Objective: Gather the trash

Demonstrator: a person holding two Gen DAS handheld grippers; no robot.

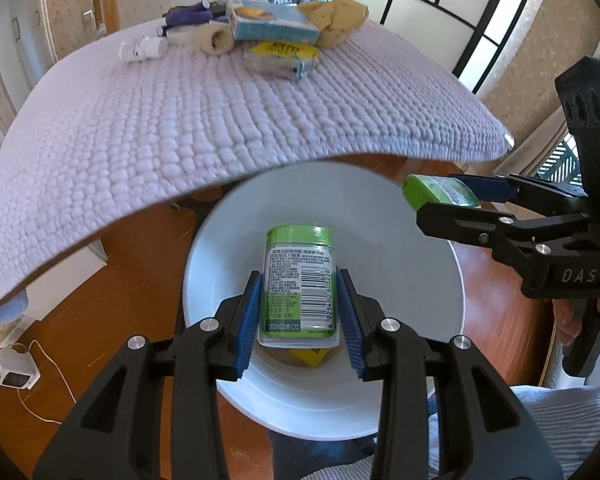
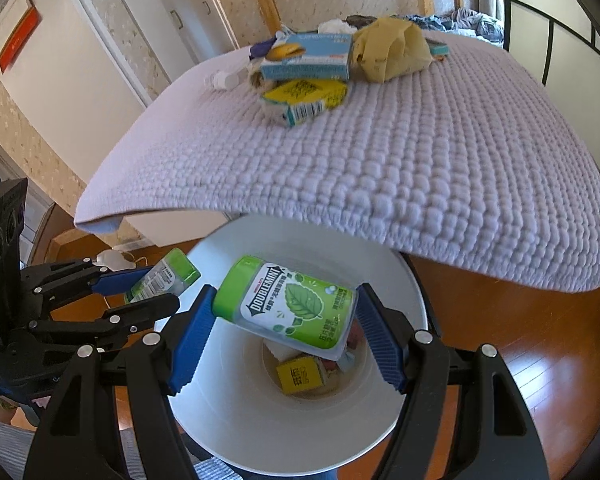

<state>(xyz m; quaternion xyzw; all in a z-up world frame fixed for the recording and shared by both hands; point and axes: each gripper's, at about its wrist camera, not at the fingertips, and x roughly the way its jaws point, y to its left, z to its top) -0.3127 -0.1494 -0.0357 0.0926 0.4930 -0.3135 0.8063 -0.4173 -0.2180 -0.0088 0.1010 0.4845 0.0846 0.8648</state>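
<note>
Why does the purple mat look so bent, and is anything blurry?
Left wrist view: fisheye distortion bows the purple mat into an arch; the label on the green bottle is sharp. Right wrist view: same bowing; the far trash pile is softer, with dark corners.

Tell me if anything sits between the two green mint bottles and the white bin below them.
Nothing visible does. The left gripper holds one mint bottle and the right gripper the other, both directly above the white bin, open-mouthed with trash at its bottom.
</note>
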